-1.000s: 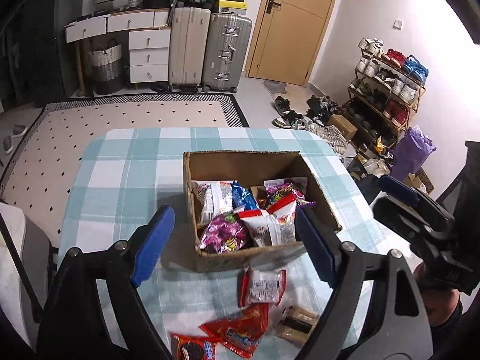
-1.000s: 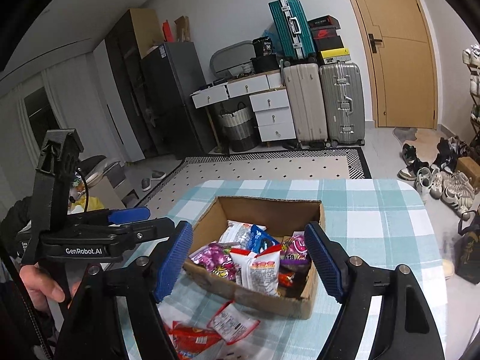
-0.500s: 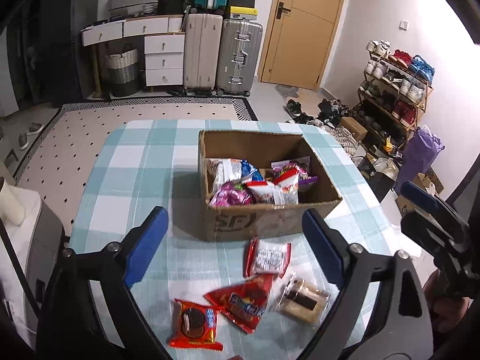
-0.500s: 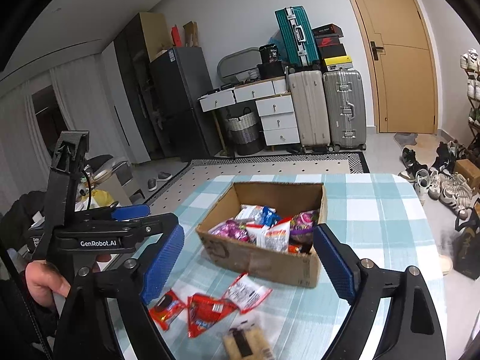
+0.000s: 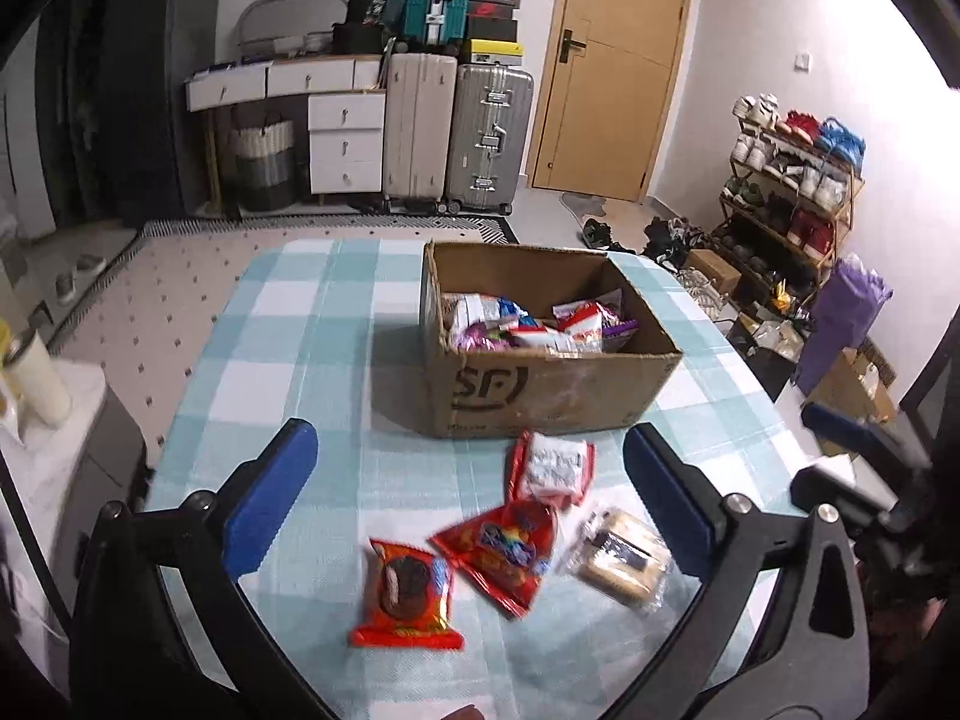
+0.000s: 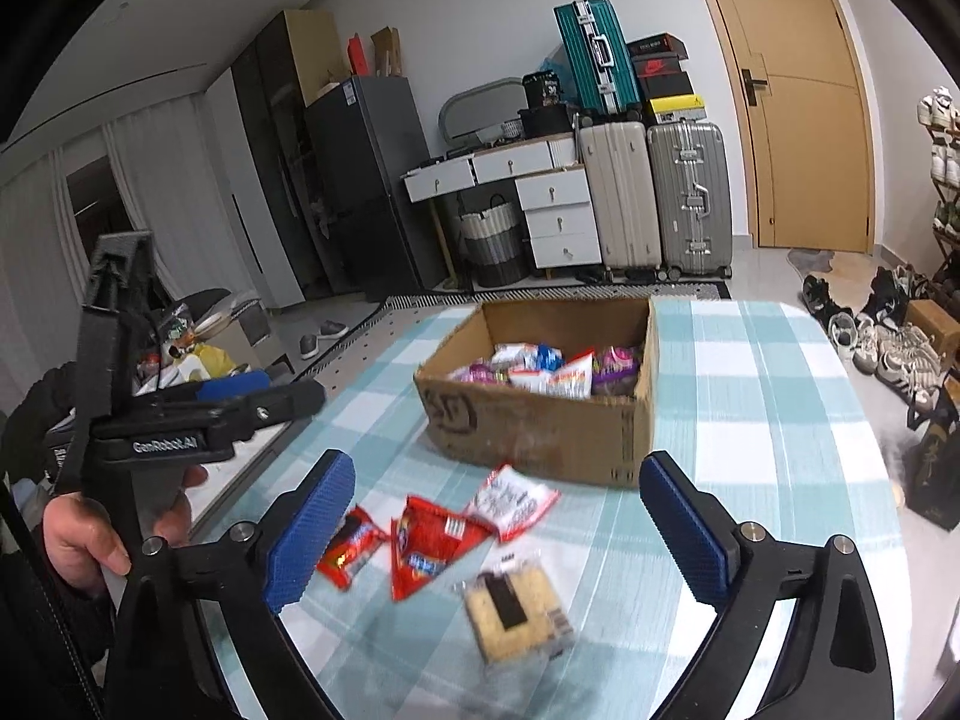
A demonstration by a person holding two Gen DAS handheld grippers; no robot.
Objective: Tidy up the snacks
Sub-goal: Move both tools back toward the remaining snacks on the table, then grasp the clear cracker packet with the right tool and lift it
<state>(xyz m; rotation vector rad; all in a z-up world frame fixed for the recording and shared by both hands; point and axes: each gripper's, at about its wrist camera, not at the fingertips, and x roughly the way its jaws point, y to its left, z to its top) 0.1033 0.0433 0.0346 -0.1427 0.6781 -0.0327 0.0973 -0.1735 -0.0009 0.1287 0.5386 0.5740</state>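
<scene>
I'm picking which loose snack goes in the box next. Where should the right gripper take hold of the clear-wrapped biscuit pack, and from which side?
The biscuit pack lies flat on the tablecloth, apart from the red packs. Probably best to come from above with the right gripper, whose jaws are opening with nothing between them, and pinch across its two long edges at mid-length; the crinkled end seals look too thin and slippery.

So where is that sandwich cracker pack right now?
The cracker pack lies on the checked tablecloth, nearest the camera in the right wrist view, beside the red triangular packet.
</scene>
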